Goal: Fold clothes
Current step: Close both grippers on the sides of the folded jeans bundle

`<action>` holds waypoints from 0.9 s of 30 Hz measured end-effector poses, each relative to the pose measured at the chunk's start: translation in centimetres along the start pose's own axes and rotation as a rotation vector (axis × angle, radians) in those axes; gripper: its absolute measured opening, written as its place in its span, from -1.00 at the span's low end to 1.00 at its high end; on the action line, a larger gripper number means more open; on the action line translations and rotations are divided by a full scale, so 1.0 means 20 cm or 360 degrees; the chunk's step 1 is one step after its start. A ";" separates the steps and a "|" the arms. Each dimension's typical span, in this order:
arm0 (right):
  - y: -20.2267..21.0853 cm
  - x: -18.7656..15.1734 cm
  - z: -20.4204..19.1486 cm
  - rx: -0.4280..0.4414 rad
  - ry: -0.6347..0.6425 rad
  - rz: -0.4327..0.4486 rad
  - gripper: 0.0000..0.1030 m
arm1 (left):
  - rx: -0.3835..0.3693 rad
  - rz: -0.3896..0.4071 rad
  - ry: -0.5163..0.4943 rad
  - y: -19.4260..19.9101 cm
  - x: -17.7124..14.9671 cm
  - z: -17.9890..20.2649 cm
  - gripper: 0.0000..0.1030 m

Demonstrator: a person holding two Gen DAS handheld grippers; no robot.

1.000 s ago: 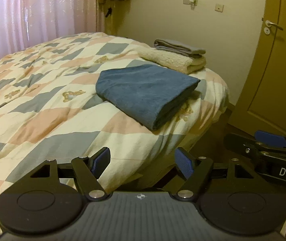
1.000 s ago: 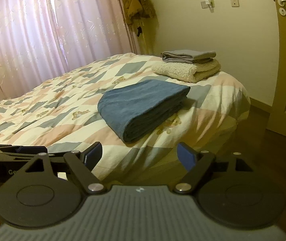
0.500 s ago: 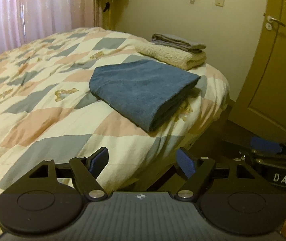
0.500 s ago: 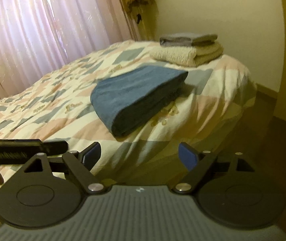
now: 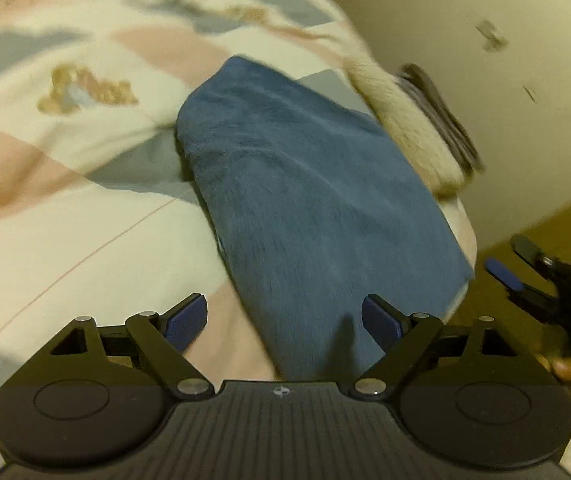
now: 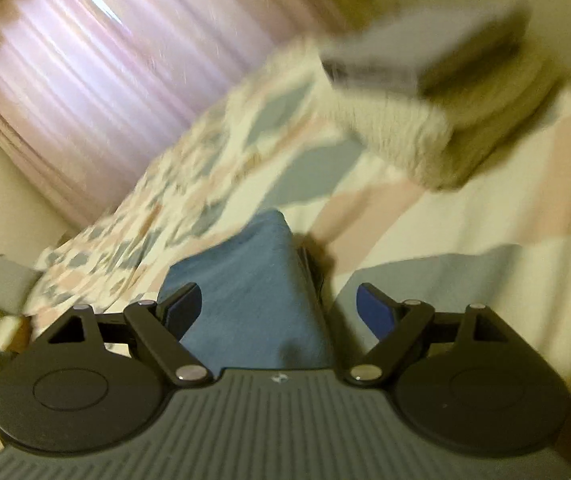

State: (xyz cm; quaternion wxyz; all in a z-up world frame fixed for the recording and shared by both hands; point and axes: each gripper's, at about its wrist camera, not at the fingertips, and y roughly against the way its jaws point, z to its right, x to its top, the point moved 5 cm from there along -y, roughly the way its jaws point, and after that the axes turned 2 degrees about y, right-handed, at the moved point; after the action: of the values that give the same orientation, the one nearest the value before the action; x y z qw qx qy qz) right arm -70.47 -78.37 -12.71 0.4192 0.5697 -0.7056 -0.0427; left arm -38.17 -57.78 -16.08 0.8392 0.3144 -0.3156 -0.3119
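Two spread tools, left (image 5: 284, 322) widening; only right view shows pink curtain (image 6: 97, 92) beyond blue towel (image 6: 253, 292).

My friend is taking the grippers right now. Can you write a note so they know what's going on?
Left gripper: opening, nothing gripped, over the near end of the folded blue towel.
Right gripper: open, empty, over the towel's other near corner.
Blue towel lies on the quilt. Beyond it, a cream towel with a grey one on top.
Done: all three look folded.
Left: probably stack the blue one.
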 end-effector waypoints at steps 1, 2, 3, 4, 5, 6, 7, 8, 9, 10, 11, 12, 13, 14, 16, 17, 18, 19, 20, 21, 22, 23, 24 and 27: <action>-0.09 0.04 0.03 0.0081 -0.0068 -0.0109 0.61 | -0.0005 -0.0013 0.0051 -0.03 0.02 -0.01 0.68; -0.17 0.07 0.06 0.0159 -0.0133 -0.0213 0.61 | -0.0021 -0.0028 0.0087 -0.05 0.04 -0.01 0.68; -0.24 0.09 0.08 0.0218 -0.0182 -0.0301 0.61 | -0.0050 -0.0046 0.0110 -0.07 0.06 0.00 0.68; -0.32 0.09 0.09 0.0244 -0.0218 -0.0401 0.61 | -0.0067 -0.0065 0.0129 -0.09 0.07 0.00 0.68; -0.39 0.10 0.10 0.0254 -0.0244 -0.0496 0.61 | -0.0074 -0.0079 0.0145 -0.10 0.08 0.00 0.68; -0.45 0.10 0.10 0.0208 -0.0236 -0.0574 0.61 | -0.0087 -0.0083 0.0172 -0.12 0.08 0.00 0.68; -0.51 0.10 0.11 0.0169 -0.0222 -0.0648 0.61 | -0.0100 -0.0080 0.0219 -0.13 0.08 -0.02 0.68; -0.55 0.10 0.10 0.0152 -0.0189 -0.0711 0.61 | -0.0119 -0.0073 0.0268 -0.15 0.08 -0.04 0.68; -0.60 0.10 0.10 0.0143 -0.0167 -0.0767 0.61 | -0.0143 -0.0068 0.0310 -0.16 0.08 -0.06 0.68; -0.63 0.09 0.10 0.0158 -0.0185 -0.0803 0.61 | -0.0166 -0.0063 0.0342 -0.18 0.08 -0.07 0.68; -0.67 0.09 0.10 0.0173 -0.0202 -0.0840 0.64 | -0.0189 -0.0057 0.0366 -0.19 0.07 -0.07 0.68; -0.70 0.08 0.10 0.0196 -0.0219 -0.0876 0.58 | -0.0212 -0.0051 0.0390 -0.20 0.07 -0.08 0.68; -0.73 0.06 0.08 0.0235 -0.0225 -0.0910 0.59 | -0.0235 -0.0046 0.0413 -0.21 0.07 -0.08 0.67; -0.76 0.05 0.06 0.0236 -0.0204 -0.0939 0.50 | -0.0256 -0.0047 0.0434 -0.23 0.07 -0.08 0.60; -0.81 0.01 0.04 0.0218 -0.0170 -0.0980 0.46 | -0.0295 -0.0063 0.0468 -0.25 0.07 -0.06 0.57; -0.82 0.00 0.04 0.0214 -0.0165 -0.0996 0.39 | -0.0290 -0.0074 0.0463 -0.26 0.08 -0.05 0.52; -0.82 0.00 0.05 0.0228 -0.0201 -0.1001 0.31 | -0.0263 -0.0087 0.0439 -0.27 0.10 -0.04 0.40; -0.82 -0.01 0.06 0.0241 -0.0236 -0.1006 0.25 | -0.0254 -0.0100 0.0443 -0.28 0.11 -0.05 0.31; -0.81 -0.01 0.06 0.0251 -0.0268 -0.1007 0.12 | -0.0259 -0.0114 0.0470 -0.28 0.11 -0.07 0.12; -0.79 -0.01 0.05 0.0253 -0.0287 -0.0994 -0.01 | -0.0264 -0.0128 0.0496 -0.27 0.12 -0.09 -0.03; -0.76 -0.02 0.03 0.0256 -0.0296 -0.0975 -0.07 | -0.0258 -0.0141 0.0483 -0.27 0.14 -0.09 -0.09; -0.73 -0.03 0.00 0.0259 -0.0314 -0.0954 -0.16 | -0.0240 -0.0155 0.0428 -0.25 0.16 -0.07 -0.18; -0.68 -0.04 -0.02 0.0260 -0.0366 -0.0915 -0.21 | -0.0211 -0.0164 0.0352 -0.23 0.19 -0.04 -0.25; -0.50 -0.08 -0.06 0.0256 -0.0498 -0.0702 -0.23 | -0.0187 -0.0186 0.0207 -0.17 0.31 0.05 -0.25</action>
State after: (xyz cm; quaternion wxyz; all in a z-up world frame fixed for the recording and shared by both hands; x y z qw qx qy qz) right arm -62.01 -80.00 -18.05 0.2393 0.7275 -0.6217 -0.1642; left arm -36.17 -64.66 -15.92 0.8553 0.3022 -0.2227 -0.3572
